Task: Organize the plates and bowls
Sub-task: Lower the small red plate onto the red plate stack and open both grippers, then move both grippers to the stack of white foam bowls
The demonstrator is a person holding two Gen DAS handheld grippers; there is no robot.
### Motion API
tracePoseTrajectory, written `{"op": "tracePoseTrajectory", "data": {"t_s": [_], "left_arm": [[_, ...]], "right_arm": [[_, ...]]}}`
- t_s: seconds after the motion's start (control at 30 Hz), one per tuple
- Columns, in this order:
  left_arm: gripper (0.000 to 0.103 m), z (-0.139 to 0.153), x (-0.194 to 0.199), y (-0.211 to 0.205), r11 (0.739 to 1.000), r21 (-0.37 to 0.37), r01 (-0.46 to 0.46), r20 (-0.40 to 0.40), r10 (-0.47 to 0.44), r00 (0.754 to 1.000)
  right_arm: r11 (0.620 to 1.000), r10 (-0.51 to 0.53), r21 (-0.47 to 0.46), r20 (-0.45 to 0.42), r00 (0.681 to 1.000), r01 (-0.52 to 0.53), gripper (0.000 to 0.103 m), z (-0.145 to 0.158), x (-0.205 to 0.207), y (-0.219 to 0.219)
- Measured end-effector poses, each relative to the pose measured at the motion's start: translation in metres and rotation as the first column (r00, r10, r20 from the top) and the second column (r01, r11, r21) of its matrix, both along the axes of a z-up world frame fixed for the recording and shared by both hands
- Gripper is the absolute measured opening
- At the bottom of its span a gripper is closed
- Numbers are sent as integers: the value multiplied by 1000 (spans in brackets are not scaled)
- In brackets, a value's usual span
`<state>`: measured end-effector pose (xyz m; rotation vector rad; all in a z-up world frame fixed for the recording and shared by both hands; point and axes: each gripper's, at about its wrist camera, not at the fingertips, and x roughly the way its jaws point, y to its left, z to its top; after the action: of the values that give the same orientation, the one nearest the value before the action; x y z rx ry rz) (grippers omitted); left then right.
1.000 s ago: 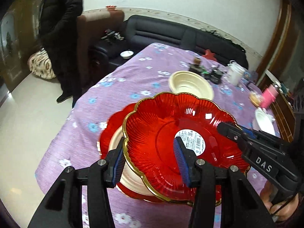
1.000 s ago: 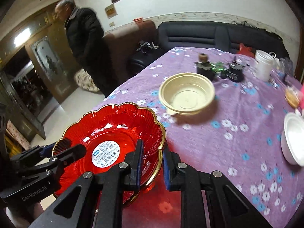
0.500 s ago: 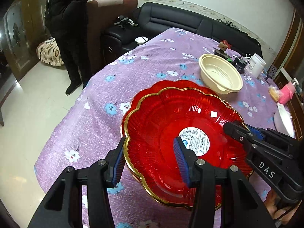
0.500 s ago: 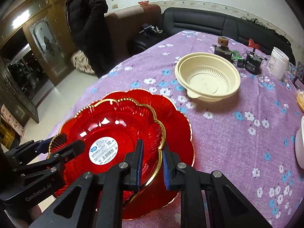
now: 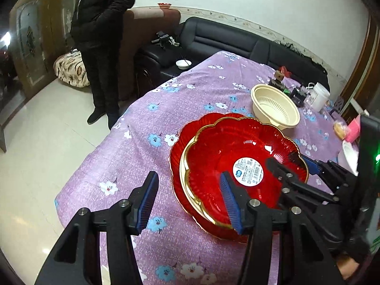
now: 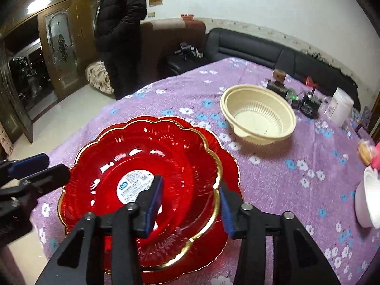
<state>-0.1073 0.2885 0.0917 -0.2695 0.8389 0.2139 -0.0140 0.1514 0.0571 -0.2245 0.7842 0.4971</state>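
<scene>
Red scalloped bowl (image 6: 152, 166), gold rim, sticker in its well, sits nested on a second red plate (image 6: 228, 166) on my bench (image 5: 190, 99) under a purple flowered cloth.

Right claw (image 6: 190, 199): jaws have just been opening. They straddle the bowl's near rim, one pad inside, one outside, neither pressing. Released.

Left claw (image 5: 190, 199): jaws have also just been widening. One pad lies over the bowl's inside, the other over bare cloth; nothing gripped.

Cream bowl (image 6: 258, 116) stands apart, further back. A person in a dark coat (image 5: 104, 23) stands on the floor beyond.
</scene>
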Motion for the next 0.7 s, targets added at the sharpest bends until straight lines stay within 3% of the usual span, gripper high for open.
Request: {"op": "tracePoseTrajectory", "data": {"t_s": [0.13,0.27,0.43,0.6,0.7], "left_arm": [[53,8,-10,1,1000,-20,-10,21,10,1000],[56,18,-23,0,999,-30,-26,56,28,998],[69,26,-34,-4,999,-37,-35,89,38,995],[71,26,-36,-15,999,-48,-18,87,22,996],[79,28,-39,-27,999,-38,-1,93,5,996]], "right_arm": [[999,24,-32,68,997,-22,66,1,-8,5],[1000,15,-27,77,997,-13,67,3,-11,5],[999,-33,46,76,997,30,69,14,-15,-12],[993,-73,96,102,992,64,72,30,-27,-33],[993,-85,95,112,990,75,73,33,-35,-45]]}}
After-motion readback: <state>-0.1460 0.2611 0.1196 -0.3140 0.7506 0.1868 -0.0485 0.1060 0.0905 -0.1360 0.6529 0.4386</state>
